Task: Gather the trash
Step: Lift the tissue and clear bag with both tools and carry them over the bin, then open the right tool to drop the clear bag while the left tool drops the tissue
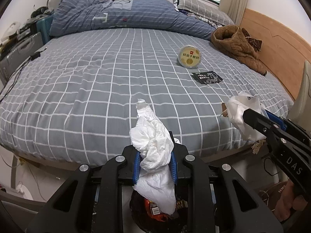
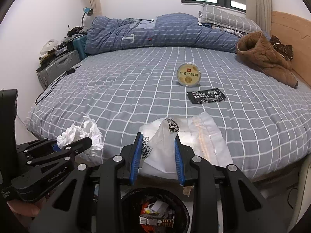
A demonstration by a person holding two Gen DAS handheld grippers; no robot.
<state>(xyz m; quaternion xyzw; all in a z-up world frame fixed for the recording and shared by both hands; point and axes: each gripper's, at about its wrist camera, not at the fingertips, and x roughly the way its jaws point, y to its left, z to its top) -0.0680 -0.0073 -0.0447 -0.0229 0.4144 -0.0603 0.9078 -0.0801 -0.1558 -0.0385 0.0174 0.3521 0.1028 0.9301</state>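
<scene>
My left gripper [image 1: 154,165] is shut on a crumpled white tissue [image 1: 153,151], which hangs over a black trash bin [image 1: 140,219] by the foot of the bed. From the right wrist view that same tissue [image 2: 81,136] shows in the left gripper [image 2: 72,145]. My right gripper [image 2: 157,155] is shut on a white plastic bag [image 2: 167,145] with a printed code, above the bin [image 2: 128,198] holding wrappers. In the left wrist view the bag [image 1: 241,114] sits in the right gripper [image 1: 250,116]. A round yellow-lidded cup [image 1: 189,56] and a black sachet [image 1: 207,77] lie on the bed.
The grey checked bed sheet [image 1: 97,89] fills both views. A blue quilt [image 1: 124,13] and a pillow [image 1: 200,5] lie at its far side, a brown jacket [image 1: 237,46] by the wooden headboard [image 1: 272,44]. A grey suitcase [image 2: 58,64] and cables stand at the left.
</scene>
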